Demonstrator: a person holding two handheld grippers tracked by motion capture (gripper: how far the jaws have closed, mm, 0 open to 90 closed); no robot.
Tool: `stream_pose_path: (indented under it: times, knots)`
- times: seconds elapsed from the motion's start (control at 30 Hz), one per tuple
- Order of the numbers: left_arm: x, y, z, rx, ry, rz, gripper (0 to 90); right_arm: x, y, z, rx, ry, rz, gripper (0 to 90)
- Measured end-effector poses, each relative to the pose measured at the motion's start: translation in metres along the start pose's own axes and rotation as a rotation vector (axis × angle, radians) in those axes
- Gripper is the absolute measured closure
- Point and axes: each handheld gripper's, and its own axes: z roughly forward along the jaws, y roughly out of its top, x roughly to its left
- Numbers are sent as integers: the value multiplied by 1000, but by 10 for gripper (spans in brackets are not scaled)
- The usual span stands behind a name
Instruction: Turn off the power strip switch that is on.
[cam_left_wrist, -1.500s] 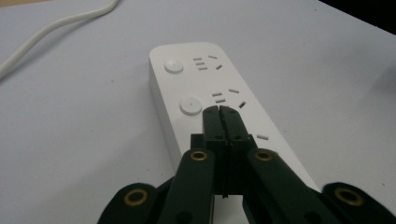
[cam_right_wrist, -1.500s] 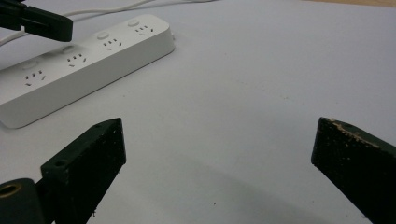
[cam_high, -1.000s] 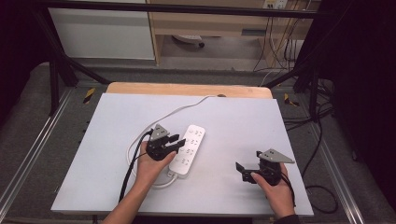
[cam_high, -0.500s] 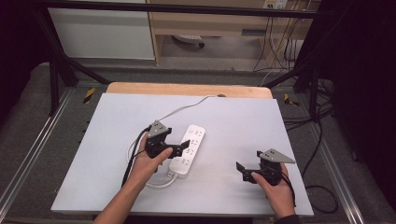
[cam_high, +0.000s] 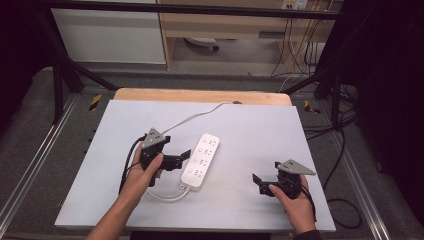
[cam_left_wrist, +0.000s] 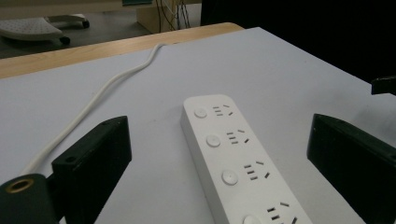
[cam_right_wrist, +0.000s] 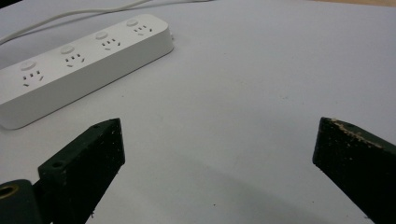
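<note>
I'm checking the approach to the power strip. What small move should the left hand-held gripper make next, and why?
Probably ease the left hand-held gripper forward and down: its jaws stand open, and the power strip lies between them but apart from both.

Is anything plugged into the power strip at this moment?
No. All four sockets of the power strip are empty; left gripper hovers open beside it.

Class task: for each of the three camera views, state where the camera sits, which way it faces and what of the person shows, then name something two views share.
High view: above the near table edge, facing forward and down; both forearms, left gripper, right gripper.
Left gripper view: rides on that gripper, facing along the power strip between its open jaws.
Right gripper view: low over the table, facing the strip's side; open jaws.
Shared: all three show the power strip and its white cord.
</note>
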Motion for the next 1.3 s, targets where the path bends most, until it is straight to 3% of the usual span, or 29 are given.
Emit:
stream_pose_path:
  times: [0.17, 0.3, 0.63, 1.3]
  knots:
    - [7, -1, -14, -11, 26, -24, 58, 0, 0, 1, 0, 0, -1, 27]
    - [13, -3, -26, -33, 31, -5, 58, 1, 0, 1, 5, 2, 3, 27]
    - [30, -12, -54, -57, 59, -54, 57, 1, -1, 2, 8, 2, -5, 27]
    - [48, -28, -100, -94, 95, -83, 53, 2, -1, 2, 13, -1, -5, 28]
